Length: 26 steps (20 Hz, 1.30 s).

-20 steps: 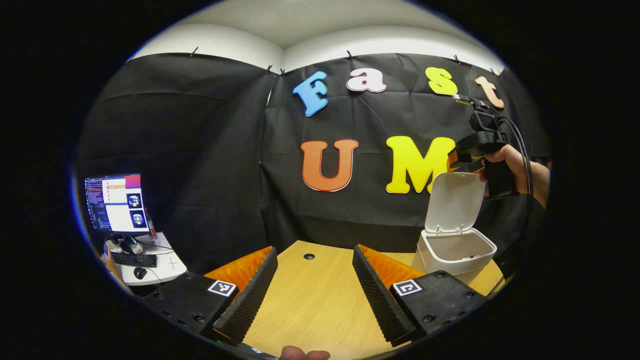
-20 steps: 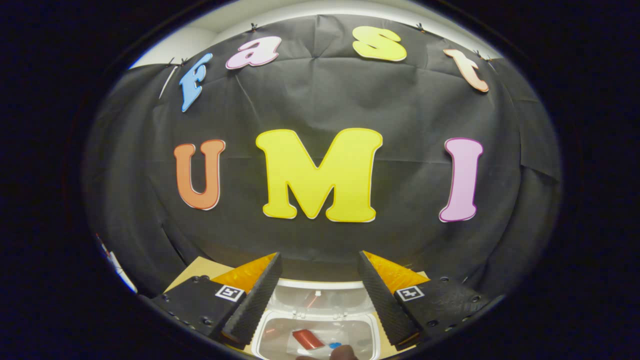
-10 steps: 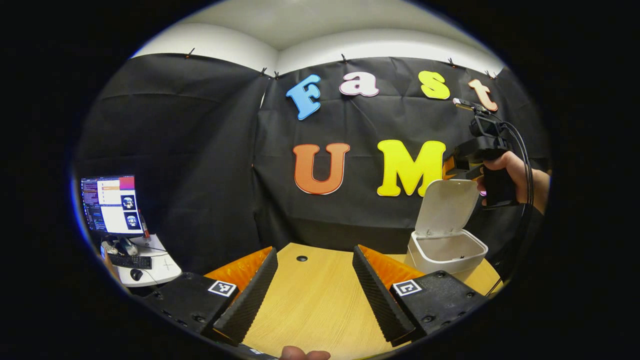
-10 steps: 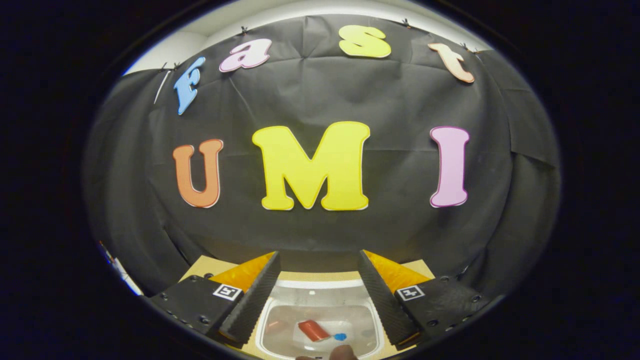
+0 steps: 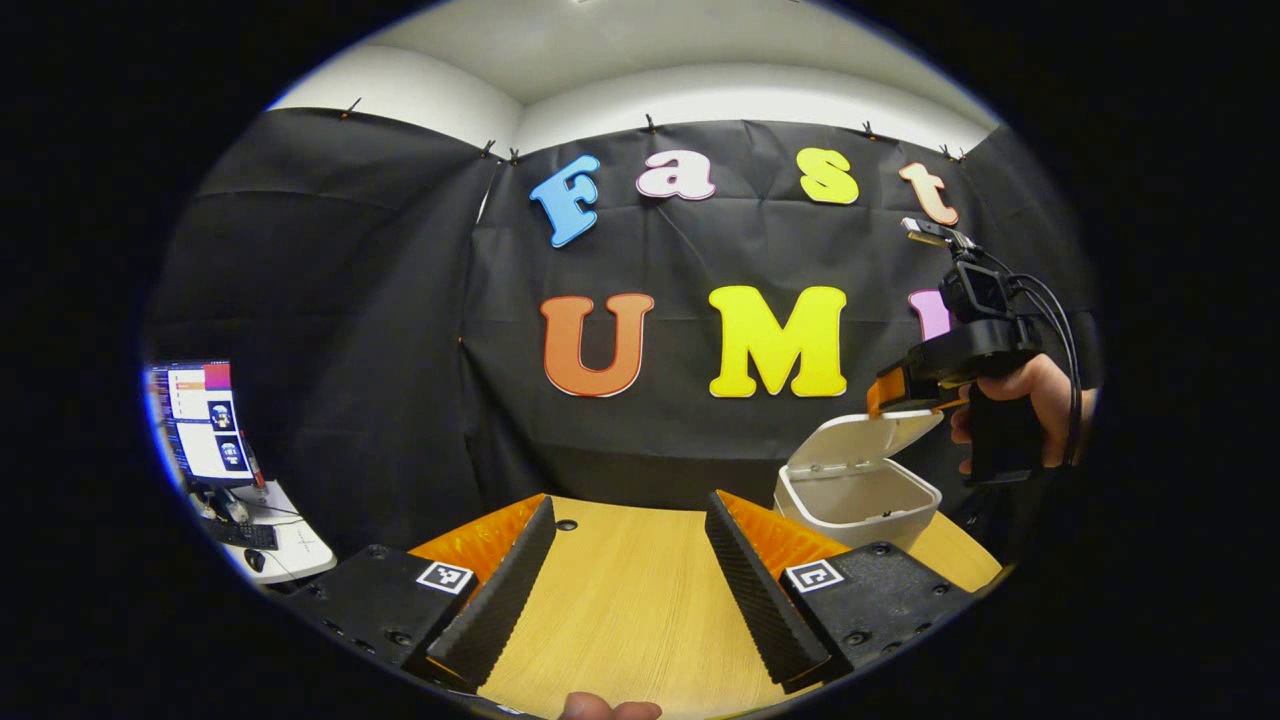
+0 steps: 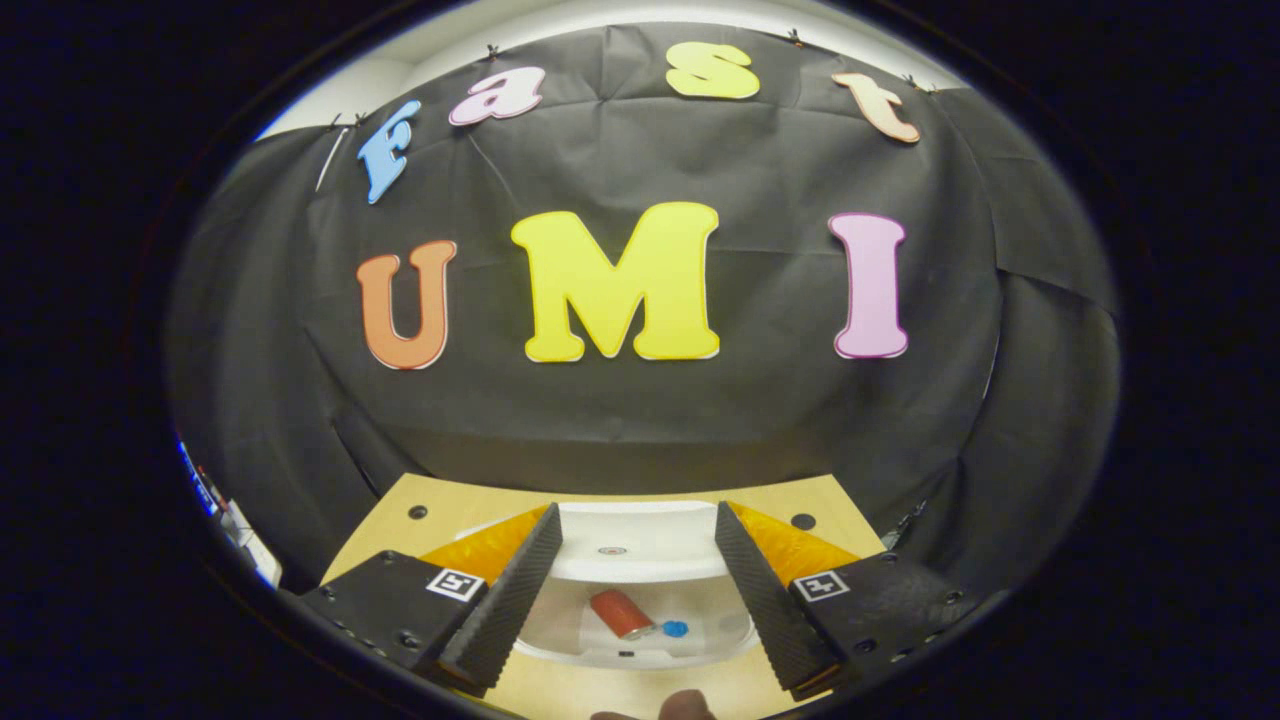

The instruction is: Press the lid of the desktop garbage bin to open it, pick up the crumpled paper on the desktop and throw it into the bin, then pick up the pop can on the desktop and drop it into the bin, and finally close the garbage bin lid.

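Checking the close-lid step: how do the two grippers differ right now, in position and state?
Position: the right gripper sits above the bin lid, apparently at its raised edge; the left gripper hangs over bare desk, clear of the bin.
Role: right looks down into the bin at the red can; left has nothing between its fingers.
Shared: both open, both empty.

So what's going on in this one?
A person holds tongs in each hand at a wooden desk. The right tongs sit above the white bin's lid, which is tilted partway down. A red can lies inside the bin. The left tongs are open over bare desk, holding nothing.
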{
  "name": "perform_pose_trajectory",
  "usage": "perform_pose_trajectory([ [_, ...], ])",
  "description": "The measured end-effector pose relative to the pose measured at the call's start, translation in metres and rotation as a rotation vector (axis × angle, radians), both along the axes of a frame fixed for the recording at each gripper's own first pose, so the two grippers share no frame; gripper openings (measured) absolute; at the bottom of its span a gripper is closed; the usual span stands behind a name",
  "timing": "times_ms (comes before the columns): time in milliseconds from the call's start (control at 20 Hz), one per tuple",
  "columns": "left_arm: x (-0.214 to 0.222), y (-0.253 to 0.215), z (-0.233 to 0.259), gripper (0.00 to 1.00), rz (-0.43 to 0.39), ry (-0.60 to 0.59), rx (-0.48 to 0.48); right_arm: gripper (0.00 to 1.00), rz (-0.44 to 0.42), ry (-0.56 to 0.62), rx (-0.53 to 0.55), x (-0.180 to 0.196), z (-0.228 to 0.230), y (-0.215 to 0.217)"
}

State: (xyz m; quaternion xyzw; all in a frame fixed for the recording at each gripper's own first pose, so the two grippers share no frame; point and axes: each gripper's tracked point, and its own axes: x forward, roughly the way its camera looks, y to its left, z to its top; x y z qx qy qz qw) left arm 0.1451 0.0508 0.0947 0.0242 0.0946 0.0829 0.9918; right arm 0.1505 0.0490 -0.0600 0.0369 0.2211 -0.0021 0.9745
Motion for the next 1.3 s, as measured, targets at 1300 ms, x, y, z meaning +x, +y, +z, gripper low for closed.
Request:
perform_pose_trajectory([
  [1300,-0.005,-0.012,-0.019,0.97,-0.076,0.047,0.001,0.97,0.011,0.158,-0.042,-0.048,-0.095,0.005],
])
